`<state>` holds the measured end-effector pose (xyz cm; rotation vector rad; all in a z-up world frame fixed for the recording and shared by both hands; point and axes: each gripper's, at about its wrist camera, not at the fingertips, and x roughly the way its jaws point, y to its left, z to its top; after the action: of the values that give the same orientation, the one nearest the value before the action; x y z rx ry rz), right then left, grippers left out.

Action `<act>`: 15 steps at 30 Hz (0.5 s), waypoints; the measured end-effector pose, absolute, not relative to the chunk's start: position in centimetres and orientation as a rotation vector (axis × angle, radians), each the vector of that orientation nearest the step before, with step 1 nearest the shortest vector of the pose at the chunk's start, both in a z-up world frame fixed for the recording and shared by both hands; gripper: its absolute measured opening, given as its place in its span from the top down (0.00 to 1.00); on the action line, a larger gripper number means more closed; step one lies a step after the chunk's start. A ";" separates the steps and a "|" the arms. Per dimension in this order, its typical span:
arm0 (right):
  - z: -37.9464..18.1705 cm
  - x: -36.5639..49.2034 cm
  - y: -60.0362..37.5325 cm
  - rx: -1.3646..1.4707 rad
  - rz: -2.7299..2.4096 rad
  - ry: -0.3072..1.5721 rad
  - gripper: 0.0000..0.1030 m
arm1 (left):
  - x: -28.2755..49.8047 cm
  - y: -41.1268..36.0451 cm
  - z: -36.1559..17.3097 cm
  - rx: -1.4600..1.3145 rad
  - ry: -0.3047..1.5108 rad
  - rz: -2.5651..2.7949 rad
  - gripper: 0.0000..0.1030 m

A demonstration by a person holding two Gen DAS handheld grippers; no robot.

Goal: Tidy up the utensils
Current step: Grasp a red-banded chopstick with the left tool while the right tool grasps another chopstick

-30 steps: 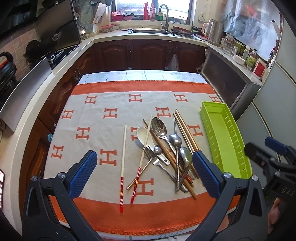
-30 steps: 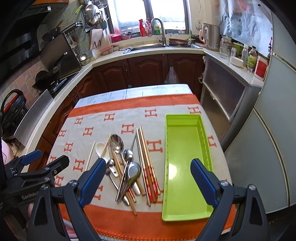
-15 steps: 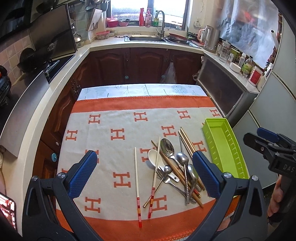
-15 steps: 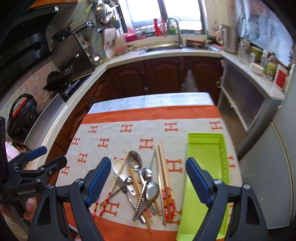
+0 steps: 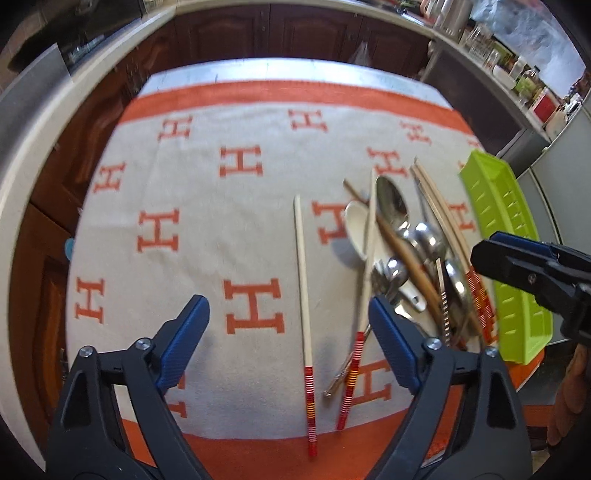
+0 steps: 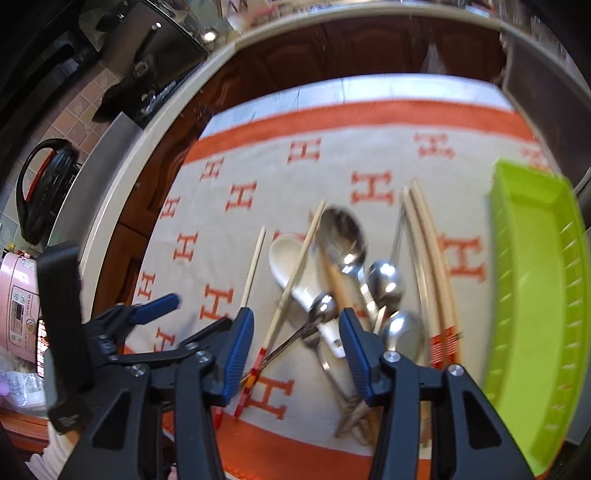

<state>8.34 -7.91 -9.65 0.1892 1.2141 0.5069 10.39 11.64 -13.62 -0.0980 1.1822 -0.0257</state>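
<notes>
A heap of utensils lies on the orange-and-cream cloth point(image 5: 207, 229): metal spoons point(image 5: 393, 201), a white ceramic spoon point(image 5: 356, 229), forks and several chopsticks. One chopstick with a red-striped end point(image 5: 304, 314) lies apart, left of the heap. My left gripper point(image 5: 288, 332) hangs low over that chopstick, its jaws closing, nothing pressed between the pads. In the right wrist view my right gripper point(image 6: 295, 332) hovers over the heap's near end, above a small metal spoon point(image 6: 321, 306) and the white spoon point(image 6: 291, 266). Its jaws are closing and grip nothing.
A lime green tray point(image 5: 506, 236) stands empty along the cloth's right side point(image 6: 535, 280). Kitchen counters and dark wood cabinets point(image 5: 295, 33) ring the table. A black kettle point(image 6: 44, 192) and a pink cooker point(image 6: 18, 302) sit off to the left.
Both grippers have dropped toward the table and tilted downward, so the utensils look much larger. Both pairs of jaws have narrowed, the right more than the left.
</notes>
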 end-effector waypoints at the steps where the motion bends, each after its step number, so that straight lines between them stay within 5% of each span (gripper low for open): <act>1: -10.2 8.2 -7.6 0.199 0.515 1.227 0.55 | 10.3 11.7 -14.7 -0.103 1.191 -0.029 0.24; 7: -11.8 7.8 -6.9 0.234 0.533 1.264 0.56 | 10.6 11.0 -18.4 -0.066 1.230 -0.031 0.46; 12: -12.4 7.9 -6.8 0.267 0.536 1.274 0.56 | 10.3 9.9 -19.3 -0.006 1.203 -0.007 0.53; 14: -12.6 7.9 -6.5 0.269 0.536 1.274 0.56 | 10.0 9.7 -19.1 -0.004 1.180 0.000 0.65; 15: -12.7 7.8 -6.3 0.269 0.537 1.275 0.56 | 9.9 9.7 -19.0 -0.004 1.168 0.000 0.86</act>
<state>7.80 -6.35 -12.67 0.2686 1.2753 0.5369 9.87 9.66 -19.00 -0.0044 1.1681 0.0004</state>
